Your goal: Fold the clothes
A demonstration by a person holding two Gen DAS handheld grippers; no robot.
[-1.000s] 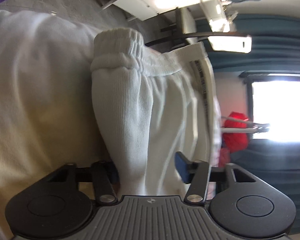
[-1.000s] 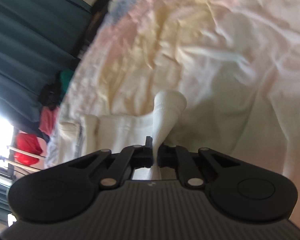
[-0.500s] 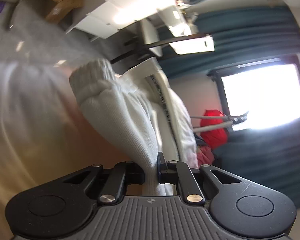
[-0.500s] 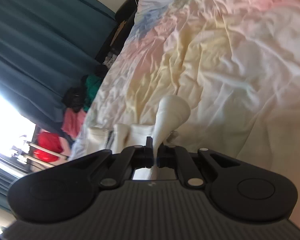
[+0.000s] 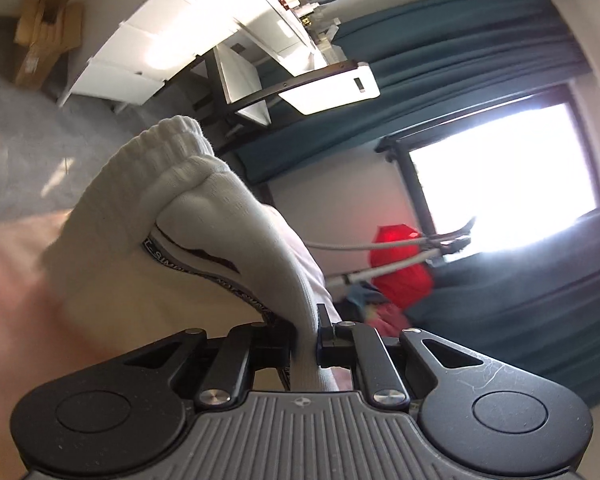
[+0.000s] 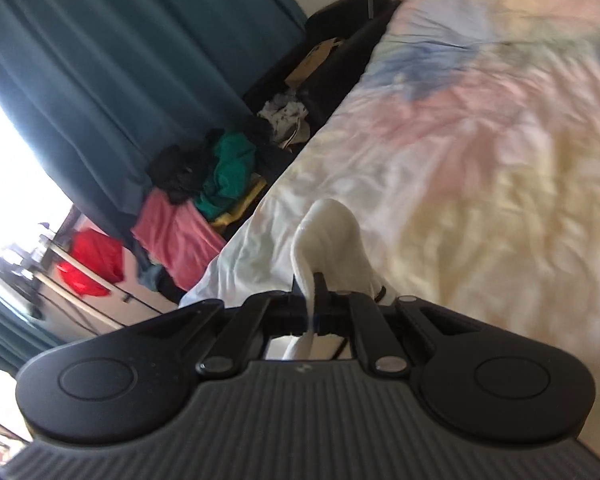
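White ribbed knit fills both grips: my left gripper (image 5: pixel 308 334) and right gripper (image 6: pixel 310 300) each pinch the garment (image 5: pixel 188 216), lifted above the bed (image 6: pixel 480 160) at lower centre. I should keep both corners level and taut. It looks thick, cuffed, with a printed band.

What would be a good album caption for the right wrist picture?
Right gripper pinches a white garment above a pastel bedspread, teal curtains behind.
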